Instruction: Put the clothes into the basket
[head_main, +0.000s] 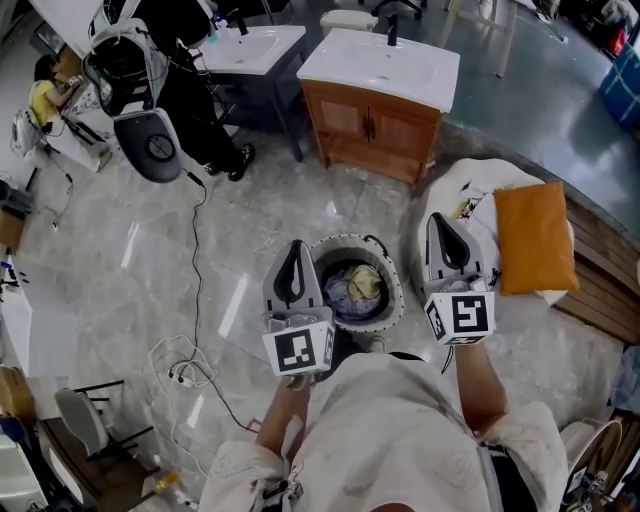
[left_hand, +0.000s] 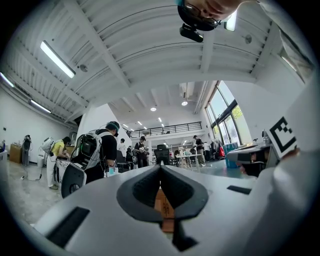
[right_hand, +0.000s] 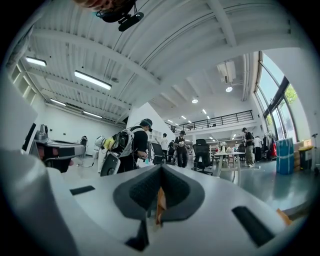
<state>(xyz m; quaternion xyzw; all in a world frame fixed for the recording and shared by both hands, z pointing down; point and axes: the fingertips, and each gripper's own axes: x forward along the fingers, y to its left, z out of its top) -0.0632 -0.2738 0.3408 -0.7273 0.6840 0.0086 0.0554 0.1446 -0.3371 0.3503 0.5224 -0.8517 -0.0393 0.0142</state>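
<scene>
- The basket (head_main: 392, 300) stands on the floor just in front of the person, between the two grippers. The clothes (head_main: 355, 288) lie bundled inside it, so the task looks near its end or between pieces.
- The left gripper (head_main: 297, 246) is held level by the basket's left rim, clenched with nothing in it. The right gripper (head_main: 438, 220) is held level to the basket's right, over white fabric (head_main: 470, 195) beside an orange pillow (head_main: 535, 238); it is also clenched and empty.
- If the white fabric is clothing — I cannot tell it from bedding — the next move calls for tipping the right gripper down, parting its jaws and pinching a fold to carry over the rim.
- Only the head view shows the basket, the clothes and the fabric. Both gripper views look level across the hall and catch none of them.
- The gripper views give what the head view only hints at from above. The left gripper (left_hand: 161, 168) and the right gripper (right_hand: 161, 168) each have their tips meeting, with nothing pinched. Only a sliver of the room's brown furniture shows through the slot below — probably the wooden cabinet (head_main: 372, 125).
</scene>
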